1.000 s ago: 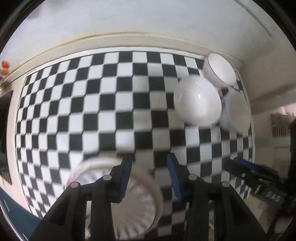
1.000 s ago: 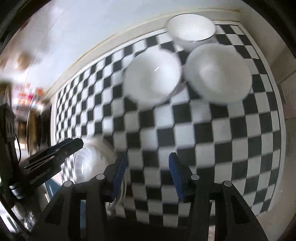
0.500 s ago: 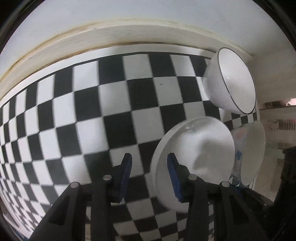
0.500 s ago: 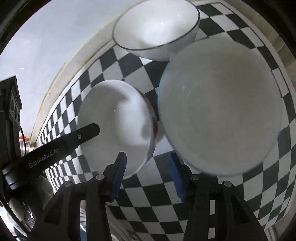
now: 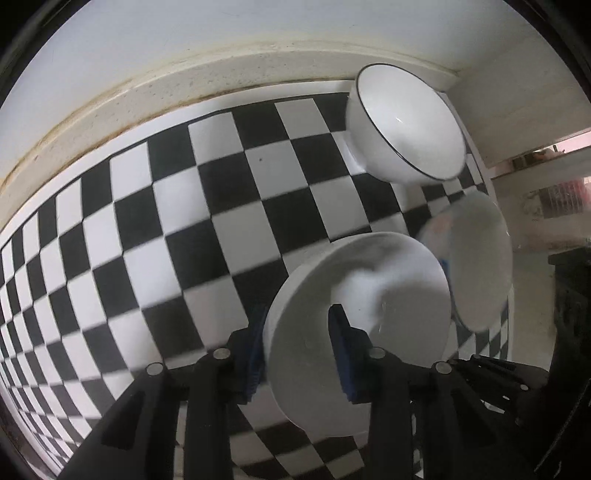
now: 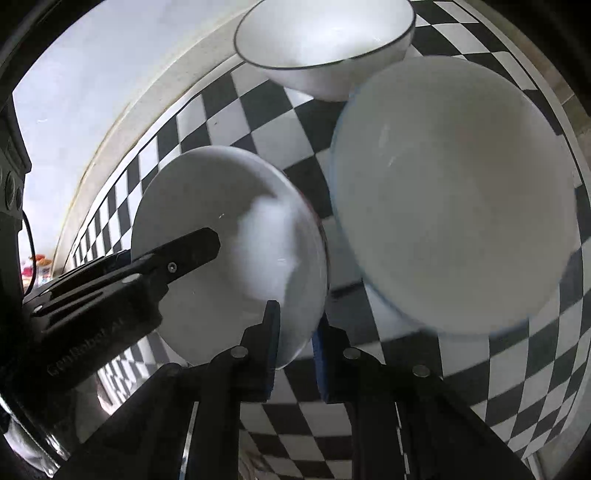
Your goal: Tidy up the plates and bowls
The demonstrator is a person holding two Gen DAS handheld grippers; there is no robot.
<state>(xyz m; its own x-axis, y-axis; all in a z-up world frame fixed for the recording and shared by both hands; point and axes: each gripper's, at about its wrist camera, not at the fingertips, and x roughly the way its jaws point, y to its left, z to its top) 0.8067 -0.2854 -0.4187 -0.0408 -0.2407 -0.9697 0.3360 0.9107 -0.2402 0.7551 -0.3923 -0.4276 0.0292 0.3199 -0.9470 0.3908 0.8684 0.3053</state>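
Both grippers pinch the rim of the same white bowl: left gripper and right gripper, jaws just closed; checkered worktop lies open left.

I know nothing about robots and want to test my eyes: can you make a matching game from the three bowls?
1 black-rimmed bowl
2 blue-rimmed bowl
3 nearest bowl

A pinched at its rim
B far corner, by the wall
C unheld, beside the pinched one

Pairs: 1-B, 2-C, 3-A. The left gripper and right gripper have just been closing on bowl 3's rim.
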